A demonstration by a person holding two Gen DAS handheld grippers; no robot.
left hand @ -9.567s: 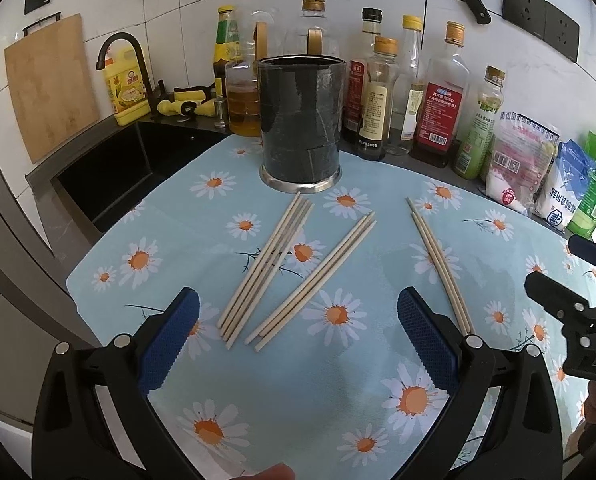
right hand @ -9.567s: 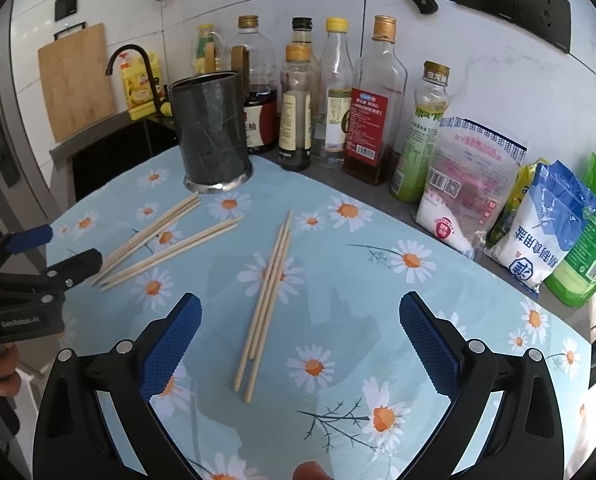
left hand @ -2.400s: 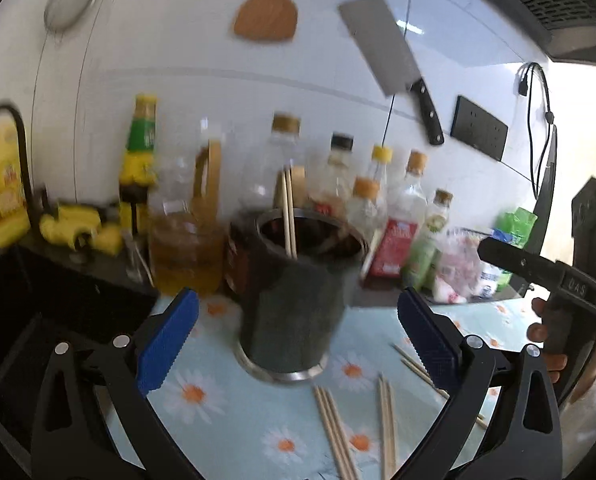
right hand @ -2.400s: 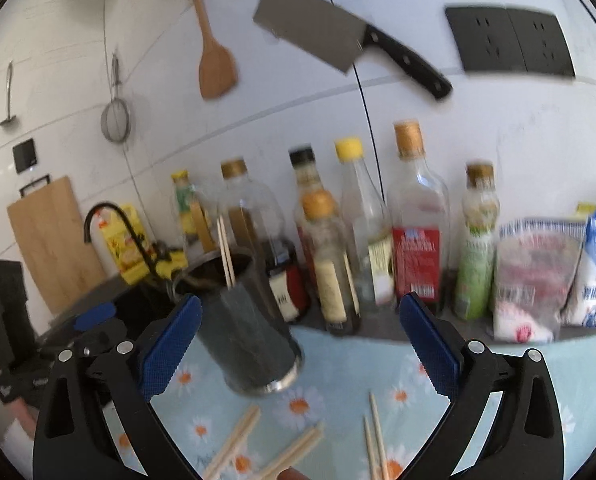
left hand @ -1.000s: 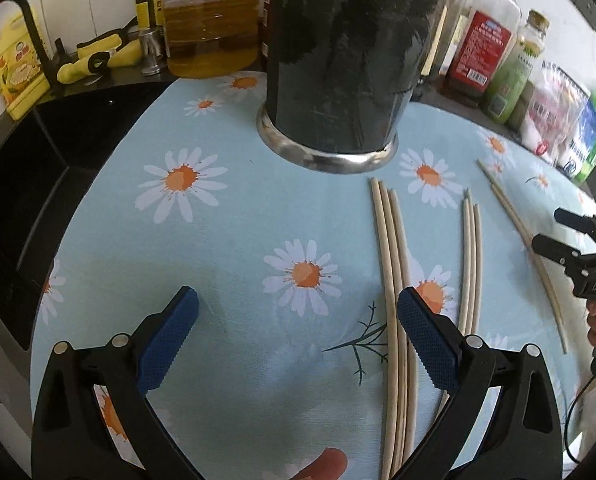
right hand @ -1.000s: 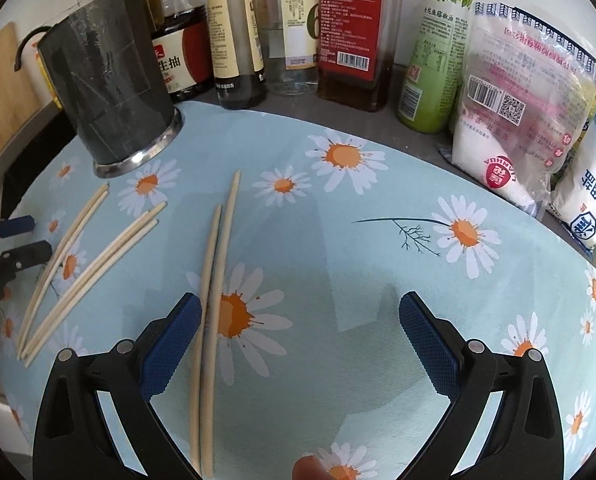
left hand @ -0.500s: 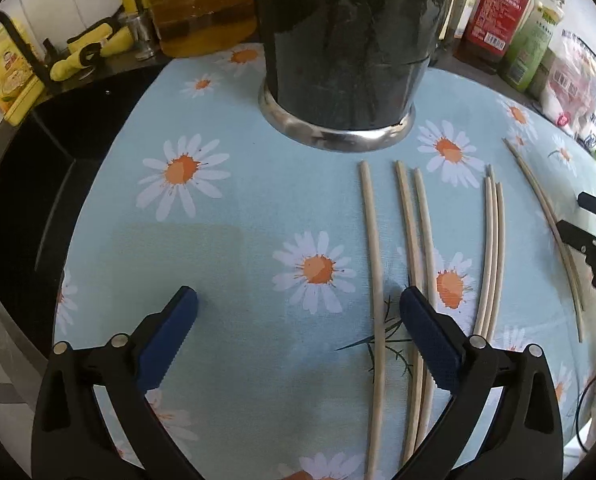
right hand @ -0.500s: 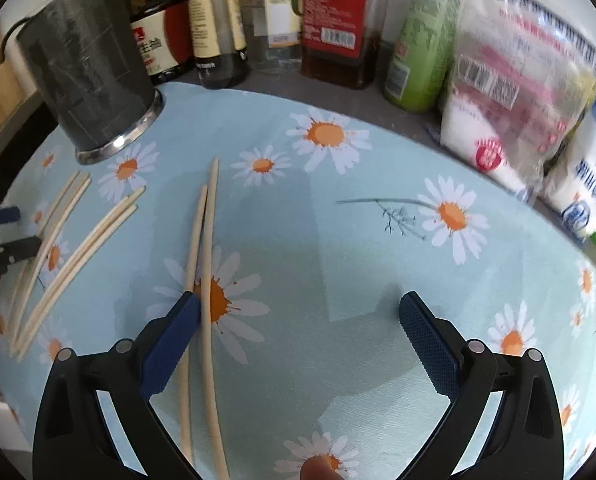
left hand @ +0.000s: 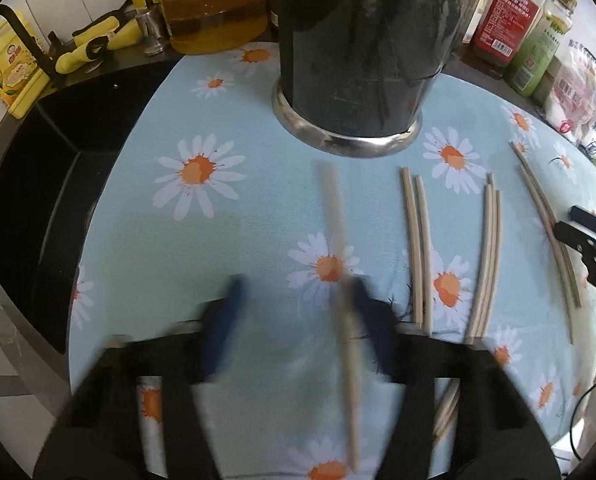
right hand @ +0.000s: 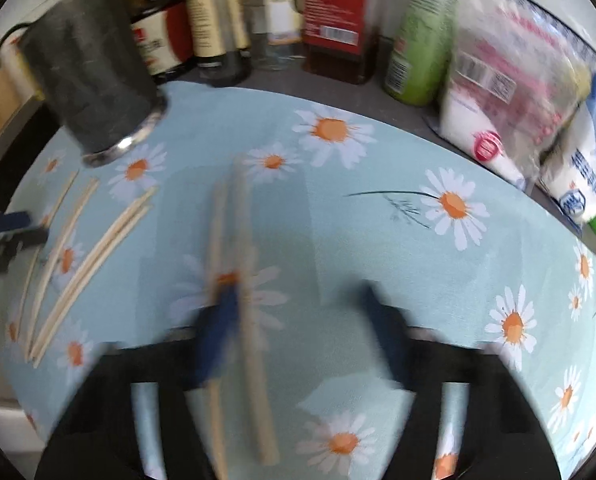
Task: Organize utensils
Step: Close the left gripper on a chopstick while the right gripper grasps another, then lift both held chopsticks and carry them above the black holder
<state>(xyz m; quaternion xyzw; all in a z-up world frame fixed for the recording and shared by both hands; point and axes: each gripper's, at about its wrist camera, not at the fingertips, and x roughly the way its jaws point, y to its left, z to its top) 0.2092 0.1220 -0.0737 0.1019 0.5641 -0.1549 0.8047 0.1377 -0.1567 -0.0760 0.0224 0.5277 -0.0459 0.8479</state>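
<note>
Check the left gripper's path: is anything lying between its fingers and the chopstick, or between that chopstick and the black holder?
Nothing visible blocks either. The single chopstick already lies between the left gripper fingers, and only bare daisy cloth separates it from the black holder.

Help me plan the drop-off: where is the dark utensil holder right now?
The utensil holder stands at the far edge of the daisy cloth, top centre in the left wrist view, in front of the bottles, beyond the loose chopsticks.

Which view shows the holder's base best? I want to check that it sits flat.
The left wrist view: the holder is close and sharp, its metal base ring flat on the cloth. The right wrist view shows it whole but small, tilted by the lens and blurred.
</note>
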